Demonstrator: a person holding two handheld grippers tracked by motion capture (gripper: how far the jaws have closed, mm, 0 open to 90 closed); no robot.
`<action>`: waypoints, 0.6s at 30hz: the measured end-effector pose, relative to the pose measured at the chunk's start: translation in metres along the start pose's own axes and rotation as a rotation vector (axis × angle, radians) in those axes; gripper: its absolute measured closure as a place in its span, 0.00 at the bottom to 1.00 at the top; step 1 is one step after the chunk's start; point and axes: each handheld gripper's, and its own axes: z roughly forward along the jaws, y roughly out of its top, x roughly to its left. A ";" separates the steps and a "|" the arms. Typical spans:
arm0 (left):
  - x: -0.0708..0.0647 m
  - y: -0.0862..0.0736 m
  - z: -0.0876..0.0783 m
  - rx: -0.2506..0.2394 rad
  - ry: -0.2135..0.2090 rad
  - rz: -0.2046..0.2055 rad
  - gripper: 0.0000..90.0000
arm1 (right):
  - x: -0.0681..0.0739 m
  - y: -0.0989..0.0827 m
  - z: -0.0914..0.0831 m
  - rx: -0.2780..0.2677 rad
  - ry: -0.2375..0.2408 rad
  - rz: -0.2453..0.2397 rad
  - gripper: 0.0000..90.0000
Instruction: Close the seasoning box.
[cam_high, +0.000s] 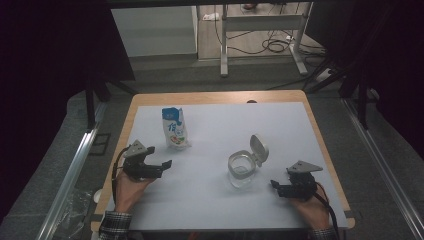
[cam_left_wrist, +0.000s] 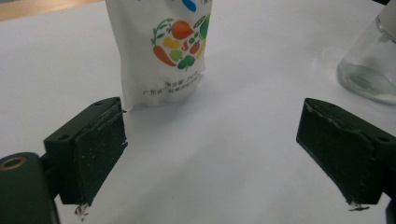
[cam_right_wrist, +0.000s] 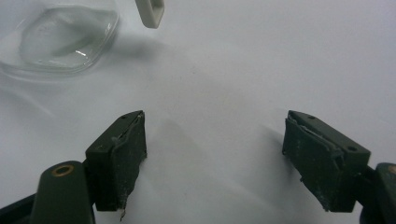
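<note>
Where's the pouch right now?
In the high view the pouch stands upright on the mat's left half, just beyond the open left gripper, left of the jar.

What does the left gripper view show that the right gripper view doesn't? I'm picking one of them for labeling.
Left gripper view alone: the standing food pouch with vegetable pictures, ahead of the open left gripper, and a strip of the wooden table edge at top left.

Right gripper view alone: the hanging tip of the jar's flip-up lid, ahead of the open right gripper.

Both: the clear glass jar, partly cut off at a corner, and the white table cover. Nothing lies between either gripper's jaws.
</note>
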 end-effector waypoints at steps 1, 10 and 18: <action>0.001 0.002 0.000 -0.005 -0.007 0.003 0.09 | 0.000 0.000 0.000 0.000 0.000 0.000 0.24; 0.015 0.015 0.002 -0.056 -0.024 0.025 0.12 | 0.000 0.000 0.000 -0.001 0.000 0.000 0.24; 0.030 0.033 0.002 -0.126 -0.048 0.030 0.17 | 0.000 0.000 0.000 -0.003 -0.001 0.000 0.24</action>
